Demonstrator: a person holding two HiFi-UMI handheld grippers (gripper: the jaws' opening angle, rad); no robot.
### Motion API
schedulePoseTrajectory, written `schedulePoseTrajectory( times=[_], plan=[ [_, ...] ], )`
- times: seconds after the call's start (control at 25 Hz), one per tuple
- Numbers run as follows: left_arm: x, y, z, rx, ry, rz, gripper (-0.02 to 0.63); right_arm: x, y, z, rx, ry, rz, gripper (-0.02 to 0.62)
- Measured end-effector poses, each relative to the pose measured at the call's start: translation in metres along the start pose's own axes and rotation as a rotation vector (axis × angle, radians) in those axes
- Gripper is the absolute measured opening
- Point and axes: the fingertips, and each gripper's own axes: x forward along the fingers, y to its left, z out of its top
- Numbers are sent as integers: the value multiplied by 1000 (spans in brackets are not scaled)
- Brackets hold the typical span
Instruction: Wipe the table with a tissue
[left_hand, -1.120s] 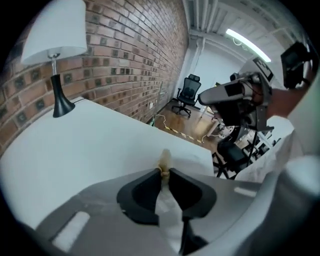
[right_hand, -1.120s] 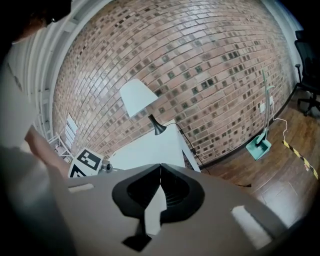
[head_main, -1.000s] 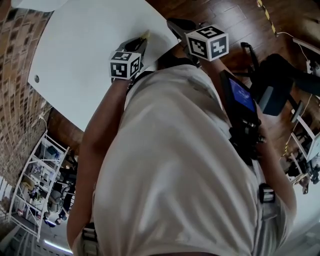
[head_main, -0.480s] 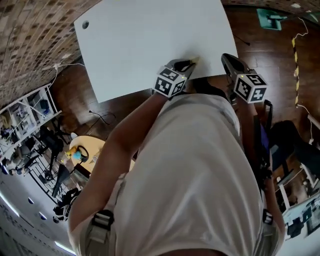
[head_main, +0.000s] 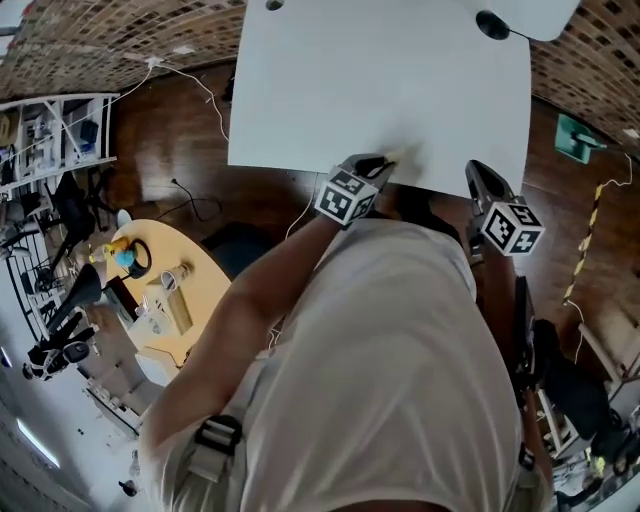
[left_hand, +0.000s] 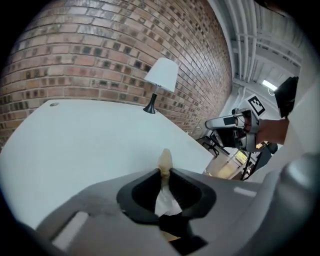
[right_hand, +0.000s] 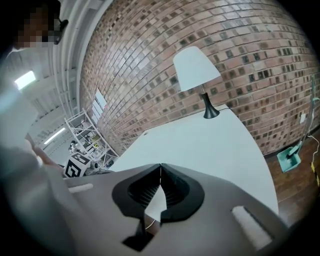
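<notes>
The white table fills the top of the head view, and a pale tissue pokes out between the jaws of my left gripper, which is shut on it. That gripper hangs over the table's near edge, with the tissue's tip just above the white top. My right gripper is at the same edge further right; its jaws meet tip to tip with nothing between them. The table stretches ahead of it.
A white-shaded lamp on a black base stands at the table's far end by a brick wall. A round wooden side table with small items and a shelf rack stand to the left on the dark wood floor.
The view has swung round, so the table now lies squarely ahead. Both grippers have moved along its near edge, the left still holding the tissue.
</notes>
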Motion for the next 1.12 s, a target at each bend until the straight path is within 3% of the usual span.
schedulePoseTrajectory(
  times=[0.36,0.64,0.84,1.12],
  plan=[
    [-68,95,-20,-142,-106,241,63,29,47,-10,-53,56,63,9],
    [-104,109,-7,-243,-227,295,63,36,80,-17,-123,71,145,9],
    [-122,74,29,-178,-336,230,63,36,115,1,-197,11,230,11],
    [-156,35,37,15,-365,203,63,25,180,5,-312,-82,346,15]
  ],
)
